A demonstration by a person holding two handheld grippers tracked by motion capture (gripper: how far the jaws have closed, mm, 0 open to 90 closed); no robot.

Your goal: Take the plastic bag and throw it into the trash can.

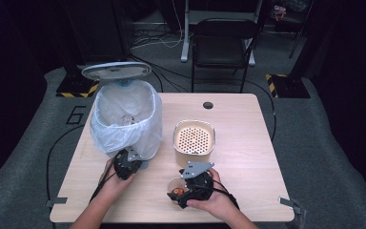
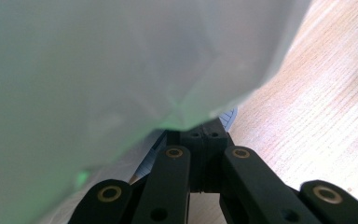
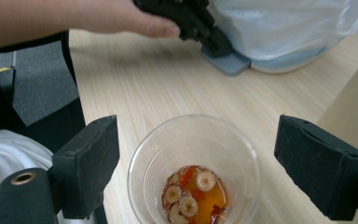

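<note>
**Cup between open jaws; left hand-held gripper shut on bin pedal**

Nearest the lens in the right gripper view: the two black jaws of the right hand-held gripper (image 3: 196, 172), standing wide apart, pads clear of anything. Between them sits a clear plastic cup (image 3: 195, 170), upright on the counter (image 3: 140, 88), touching neither pad. Reddish-orange liquid lies in its bottom, with several pale round slices in it. In the high view the same cup (image 1: 175, 187) stands near the front edge of the counter (image 1: 248, 143), just left of the right hand-held gripper (image 1: 187, 193), with the person's right hand (image 1: 214, 198) behind it.

Left hand-held gripper (image 1: 125, 164): jaws closed together. In the left gripper view its tips (image 2: 204, 140) are pressed tight, pushed under the white bag (image 2: 121, 60) at the bin's foot. The right gripper view shows those tips resting on a grey pedal (image 3: 226, 59) that juts from the bin's base; the left hand (image 3: 98, 18) holds the tool.

Bin (image 1: 126, 119) stands on the counter's left half, lined with the white bag, lid (image 1: 116, 70) up and tilted back. Something small lies in its bottom; I cannot tell what.

A cream tub (image 1: 194, 142) with a perforated insert sits mid-counter, just right of the bin and behind the cup, apart from both.

Beyond the counter: a black chair (image 1: 224, 45) on grey floor.
</note>
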